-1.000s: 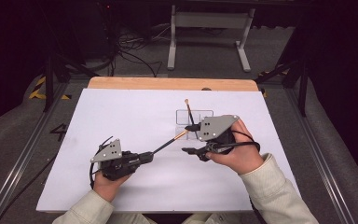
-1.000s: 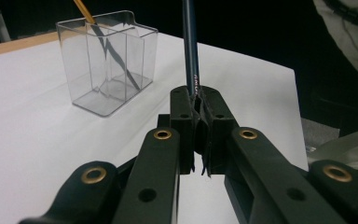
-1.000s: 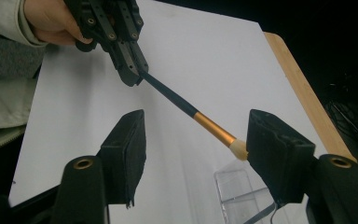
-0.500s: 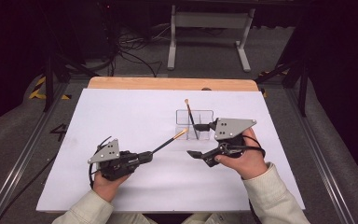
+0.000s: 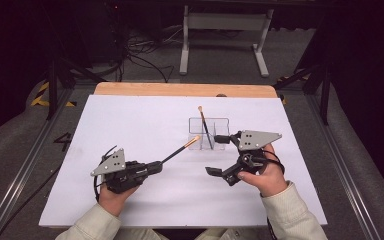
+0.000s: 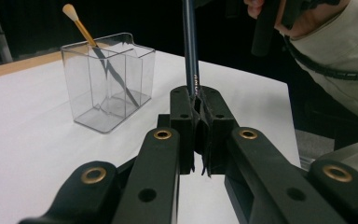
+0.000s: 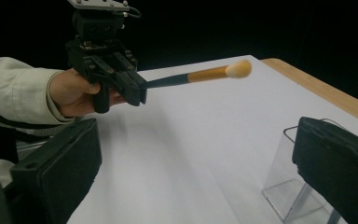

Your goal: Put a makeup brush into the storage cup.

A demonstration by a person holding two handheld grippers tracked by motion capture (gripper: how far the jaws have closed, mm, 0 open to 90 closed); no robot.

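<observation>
Clear holder (image 5: 209, 134) beside brush (image 5: 179, 150)

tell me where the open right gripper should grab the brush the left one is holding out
Probably the gold ferrule just behind the pale tip of the brush. The left gripper clamps the dark handle end, so the right gripper should come from the clear box side, jaws straddling the shaft.

We see a white table (image 5: 130, 125) with a wooden far edge, grey carpeted floor (image 5: 10, 150) around it, a grey metal stand (image 5: 225, 30) and tangled cables (image 5: 140, 55) behind, in darkness.
</observation>
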